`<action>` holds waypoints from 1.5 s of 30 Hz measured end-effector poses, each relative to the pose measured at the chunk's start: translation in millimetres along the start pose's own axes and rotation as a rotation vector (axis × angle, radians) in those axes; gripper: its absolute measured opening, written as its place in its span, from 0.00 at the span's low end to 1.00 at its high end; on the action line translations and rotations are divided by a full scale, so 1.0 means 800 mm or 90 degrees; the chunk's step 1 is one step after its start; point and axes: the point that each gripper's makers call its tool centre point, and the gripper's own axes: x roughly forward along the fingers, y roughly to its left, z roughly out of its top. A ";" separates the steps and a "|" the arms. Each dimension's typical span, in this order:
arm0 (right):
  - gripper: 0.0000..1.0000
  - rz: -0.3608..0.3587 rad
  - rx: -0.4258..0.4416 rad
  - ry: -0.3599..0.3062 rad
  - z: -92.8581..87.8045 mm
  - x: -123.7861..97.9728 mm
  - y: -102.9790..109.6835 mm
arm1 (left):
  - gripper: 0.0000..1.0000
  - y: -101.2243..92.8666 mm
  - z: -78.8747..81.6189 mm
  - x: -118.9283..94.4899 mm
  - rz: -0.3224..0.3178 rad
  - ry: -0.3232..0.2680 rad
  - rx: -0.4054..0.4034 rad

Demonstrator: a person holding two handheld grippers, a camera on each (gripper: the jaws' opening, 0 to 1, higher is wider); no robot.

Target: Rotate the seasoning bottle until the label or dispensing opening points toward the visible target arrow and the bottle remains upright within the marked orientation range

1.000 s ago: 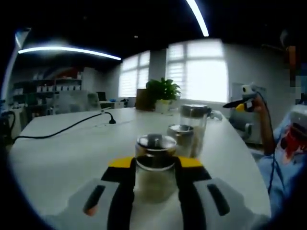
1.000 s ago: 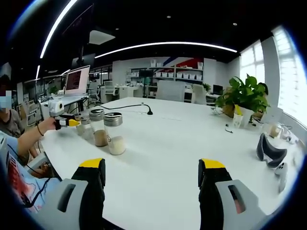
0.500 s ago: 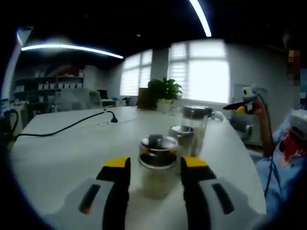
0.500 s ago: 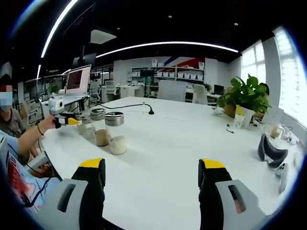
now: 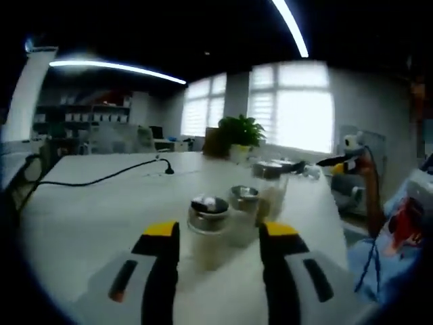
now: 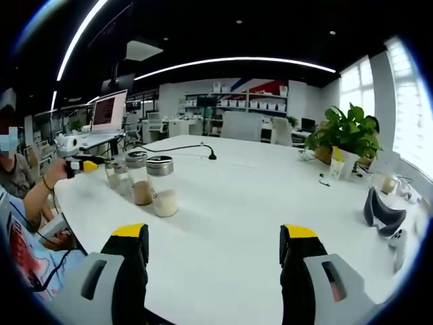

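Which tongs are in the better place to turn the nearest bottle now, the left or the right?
Probably the left tongs: open, with the bottle between the jaws. The right tongs, also open, hang over bare table, apart from the bottles.

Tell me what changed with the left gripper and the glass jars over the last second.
The left gripper let go of the nearest metal-lidded glass seasoning jar and backed off: a second ago its jaws pressed the jar's sides, now they stand open with the jar further ahead of them. The three jars are standing upright in a row on the white table as before. The right gripper stayed open, hovering over bare table.
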 end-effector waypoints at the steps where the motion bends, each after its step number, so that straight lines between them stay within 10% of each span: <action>1: 0.81 0.001 -0.001 -0.001 0.001 0.000 0.000 | 0.46 -0.004 0.009 -0.003 0.006 -0.017 0.021; 9: 0.82 0.011 -0.004 -0.009 0.004 -0.002 0.004 | 0.47 -0.015 0.031 -0.038 0.092 -0.041 0.007; 22: 0.81 0.006 -0.002 -0.011 0.003 -0.005 0.002 | 0.50 -0.056 0.025 -0.057 0.110 -0.029 -0.021; 39: 0.81 0.017 0.002 -0.009 0.002 -0.004 0.009 | 0.71 -0.041 0.009 -0.081 0.170 0.021 0.002; 45: 0.82 0.029 0.006 -0.035 0.012 -0.019 0.010 | 0.83 -0.052 0.033 -0.104 0.193 -0.012 -0.003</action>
